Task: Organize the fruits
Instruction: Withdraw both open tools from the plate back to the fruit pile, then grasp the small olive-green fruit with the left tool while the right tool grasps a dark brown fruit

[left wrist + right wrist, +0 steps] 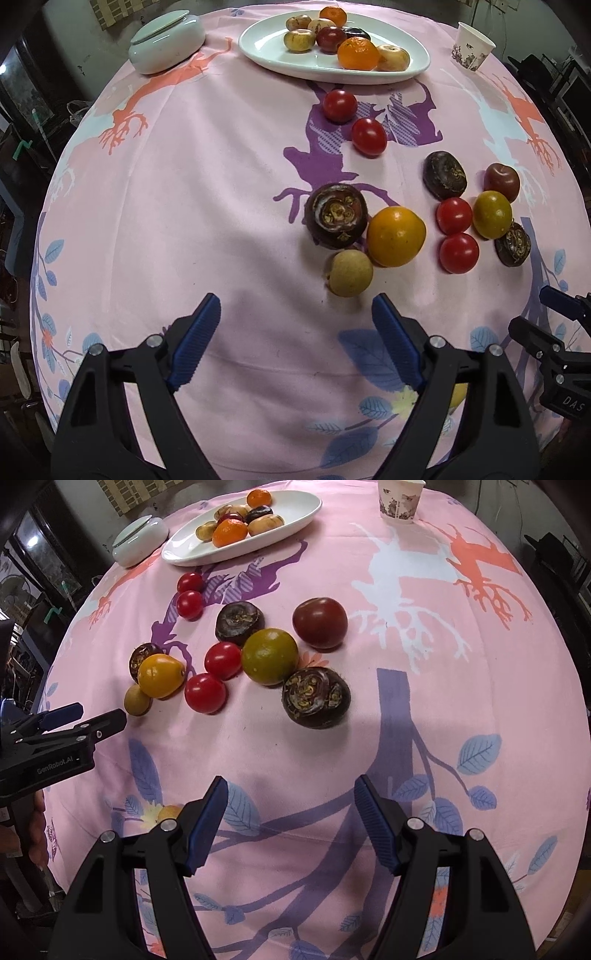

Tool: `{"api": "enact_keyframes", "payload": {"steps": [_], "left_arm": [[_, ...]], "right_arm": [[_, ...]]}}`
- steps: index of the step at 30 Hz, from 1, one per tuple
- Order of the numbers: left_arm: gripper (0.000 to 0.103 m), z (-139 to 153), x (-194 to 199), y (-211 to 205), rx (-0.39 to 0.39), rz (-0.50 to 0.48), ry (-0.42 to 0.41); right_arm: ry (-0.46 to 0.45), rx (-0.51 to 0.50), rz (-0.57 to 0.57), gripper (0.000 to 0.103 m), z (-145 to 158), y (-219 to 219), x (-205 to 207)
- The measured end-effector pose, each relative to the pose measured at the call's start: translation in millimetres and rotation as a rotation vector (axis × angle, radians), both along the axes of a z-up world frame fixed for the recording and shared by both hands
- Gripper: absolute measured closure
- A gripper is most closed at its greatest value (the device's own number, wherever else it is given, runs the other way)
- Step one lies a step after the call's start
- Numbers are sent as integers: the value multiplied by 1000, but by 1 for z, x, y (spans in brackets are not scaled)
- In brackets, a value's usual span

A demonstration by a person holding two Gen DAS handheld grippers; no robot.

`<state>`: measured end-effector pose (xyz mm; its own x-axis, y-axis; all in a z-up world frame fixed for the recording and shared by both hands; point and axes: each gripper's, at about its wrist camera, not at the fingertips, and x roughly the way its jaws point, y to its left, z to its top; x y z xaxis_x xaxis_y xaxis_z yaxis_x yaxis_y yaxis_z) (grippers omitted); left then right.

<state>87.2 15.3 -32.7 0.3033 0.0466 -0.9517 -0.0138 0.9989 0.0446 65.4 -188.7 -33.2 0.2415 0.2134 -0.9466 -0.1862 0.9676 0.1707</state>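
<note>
1. Left gripper [295,306], blue-padded black jaws wide apart, nothing between them, lower centre of frame.
2. Right gripper [291,786] likewise spread and empty.
3. Loose fruits: small tan round fruit [349,272] just above the left fingertips, touching the orange citrus [396,236].
4. White oval plate [269,51], upper centre, holds more fruit.

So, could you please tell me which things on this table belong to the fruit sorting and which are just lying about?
Part of the job:
- loose fruits on the tablecloth
- white plate already holding fruit
- left gripper and right gripper, both open and empty

Just lying about:
- lidded ceramic dish
- paper cup
</note>
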Motion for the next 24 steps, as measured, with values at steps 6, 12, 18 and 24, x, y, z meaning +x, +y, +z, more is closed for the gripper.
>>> {"api": "enact_keyframes", "payload": {"steps": [6, 12, 18, 24], "left_arm": [[52, -13, 13, -8, -78, -33, 44], [76, -17, 22, -16, -97, -61, 34], [76, -12, 21, -4, -158, -34, 33], [76, -7, 19, 5, -160, -15, 27]], "right_arm": [[4, -9, -10, 32, -4, -4, 7], [5, -2, -10, 32, -5, -7, 13], [-27, 4, -67, 32, -4, -22, 23], [-31, -16, -34, 32, -12, -16, 37]]}}
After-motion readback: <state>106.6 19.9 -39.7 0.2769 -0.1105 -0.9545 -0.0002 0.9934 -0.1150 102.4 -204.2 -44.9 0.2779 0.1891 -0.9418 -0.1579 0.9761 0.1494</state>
